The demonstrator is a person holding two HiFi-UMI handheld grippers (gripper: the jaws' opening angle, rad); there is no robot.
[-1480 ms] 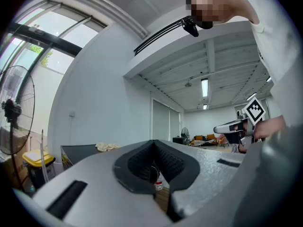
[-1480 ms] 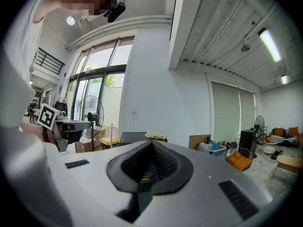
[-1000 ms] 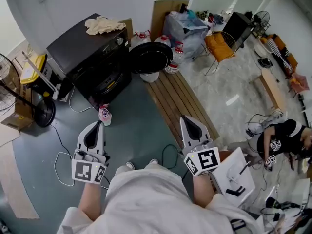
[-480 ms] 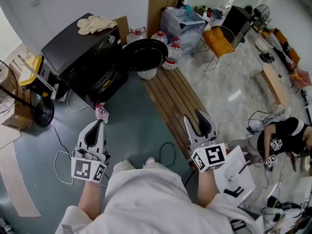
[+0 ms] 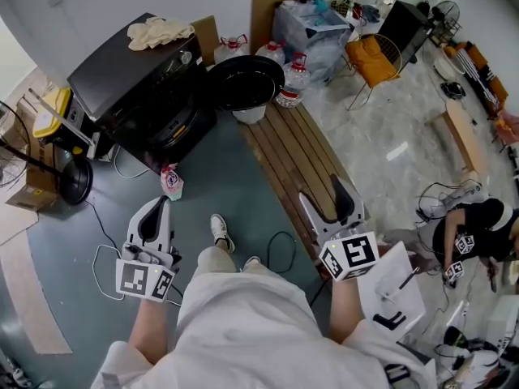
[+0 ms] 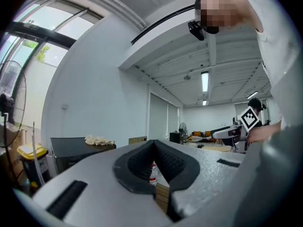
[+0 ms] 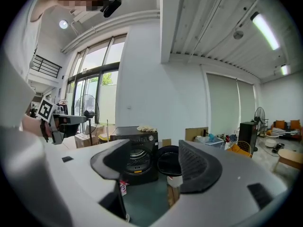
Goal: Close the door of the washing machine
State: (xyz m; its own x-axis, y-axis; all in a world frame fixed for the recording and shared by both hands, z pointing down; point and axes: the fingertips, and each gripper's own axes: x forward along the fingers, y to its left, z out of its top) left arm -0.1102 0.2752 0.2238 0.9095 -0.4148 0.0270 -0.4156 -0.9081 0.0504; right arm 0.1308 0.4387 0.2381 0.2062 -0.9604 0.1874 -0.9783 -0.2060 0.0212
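Forearms (image 5: 151,331) forward, left gripper (image 5: 162,203) closed, right gripper (image 5: 321,191) jaws just parting, empty

The washing machine (image 5: 122,67) and its door (image 5: 243,83) are black, the cloth (image 5: 160,32) cream, the slatted boards (image 5: 296,156) brown.

The washing machine (image 5: 146,87) stands against the wall, its round door (image 5: 243,82) swung wide open on the side toward the water bottles (image 5: 290,83). The green floor (image 5: 231,177) in front of the machine offers an open approach. A small packet (image 5: 171,182) sits at the machine's foot. A white bucket (image 5: 250,116) stands below the door's edge, and the bottles crowd just behind the door. A slatted wooden board (image 5: 296,156) runs outward from the door. On the machine's other side stand a fan (image 5: 69,185) and a loose cable (image 5: 101,258).
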